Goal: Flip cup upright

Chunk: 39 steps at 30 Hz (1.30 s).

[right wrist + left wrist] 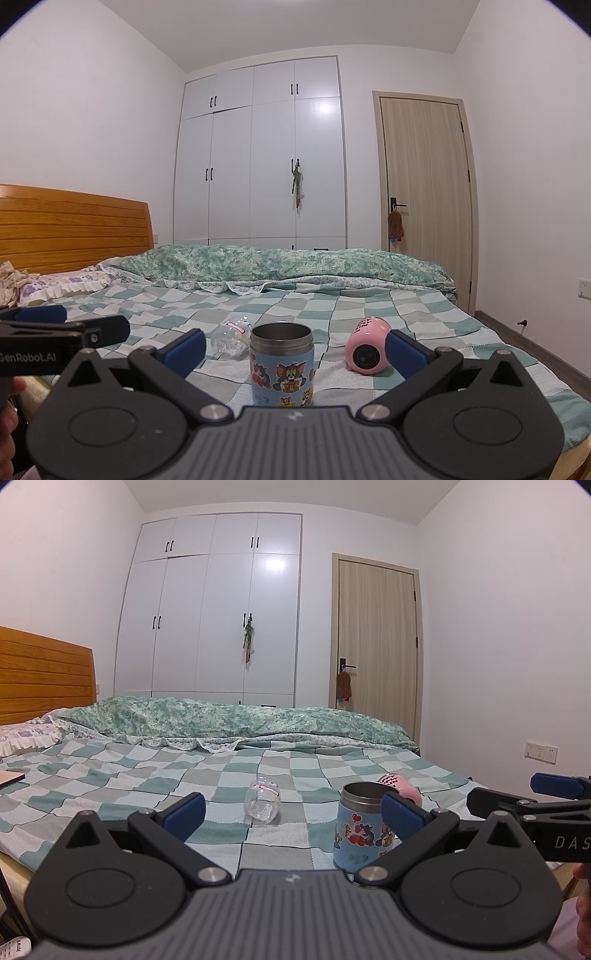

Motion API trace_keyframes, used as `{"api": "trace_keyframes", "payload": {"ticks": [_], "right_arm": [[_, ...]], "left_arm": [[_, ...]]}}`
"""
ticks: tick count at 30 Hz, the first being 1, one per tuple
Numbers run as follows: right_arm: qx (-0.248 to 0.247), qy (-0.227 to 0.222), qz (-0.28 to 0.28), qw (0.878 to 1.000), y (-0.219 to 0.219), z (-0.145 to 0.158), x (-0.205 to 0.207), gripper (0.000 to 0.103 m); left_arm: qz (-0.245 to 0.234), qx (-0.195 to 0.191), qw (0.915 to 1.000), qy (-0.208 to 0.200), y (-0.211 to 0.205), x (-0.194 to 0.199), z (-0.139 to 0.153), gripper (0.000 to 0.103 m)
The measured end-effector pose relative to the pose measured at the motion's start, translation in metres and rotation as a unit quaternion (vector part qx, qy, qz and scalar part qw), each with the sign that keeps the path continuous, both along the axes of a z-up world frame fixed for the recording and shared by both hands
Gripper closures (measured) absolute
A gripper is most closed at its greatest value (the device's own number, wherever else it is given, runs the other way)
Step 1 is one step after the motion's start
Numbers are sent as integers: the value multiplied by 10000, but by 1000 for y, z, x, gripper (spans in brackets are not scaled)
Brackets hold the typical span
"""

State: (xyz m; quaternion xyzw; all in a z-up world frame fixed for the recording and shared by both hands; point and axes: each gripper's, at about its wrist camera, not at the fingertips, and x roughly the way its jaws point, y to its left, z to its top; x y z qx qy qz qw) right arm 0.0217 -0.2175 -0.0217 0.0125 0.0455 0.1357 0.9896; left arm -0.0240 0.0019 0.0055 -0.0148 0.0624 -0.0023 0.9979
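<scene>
A blue cartoon-print cup (282, 363) with a steel rim stands upright on the checked bedspread; it also shows in the left wrist view (360, 832). A pink cup (367, 345) lies on its side to its right, base toward me, partly hidden in the left wrist view (400, 784). A clear glass cup (263, 800) lies on its side to the left (232, 338). My left gripper (293, 816) is open and empty, short of the cups. My right gripper (295, 350) is open and empty, its fingers either side of the blue cup, just short of it.
The bed (147, 775) has a rolled green quilt (236, 716) at the back and a pillow (66, 286) by the wooden headboard (74, 221). A white wardrobe (266, 155) and a door (424, 173) stand behind.
</scene>
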Motion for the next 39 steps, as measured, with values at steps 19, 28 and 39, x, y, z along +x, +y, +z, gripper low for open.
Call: {"api": "trace_keyframes", "payload": {"ticks": [19, 28, 39], "right_arm": [[34, 113, 206, 9997, -4, 13, 33, 0], [-34, 181, 619, 9979, -9, 32, 112, 0], [-296, 707, 1241, 9893, -12, 52, 237, 0]], "left_arm": [[-5, 343, 9982, 490, 6, 37, 29, 0], [46, 702, 9875, 1409, 13, 115, 51, 0], [-83, 1029, 9718, 2120, 14, 216, 50, 0]]}}
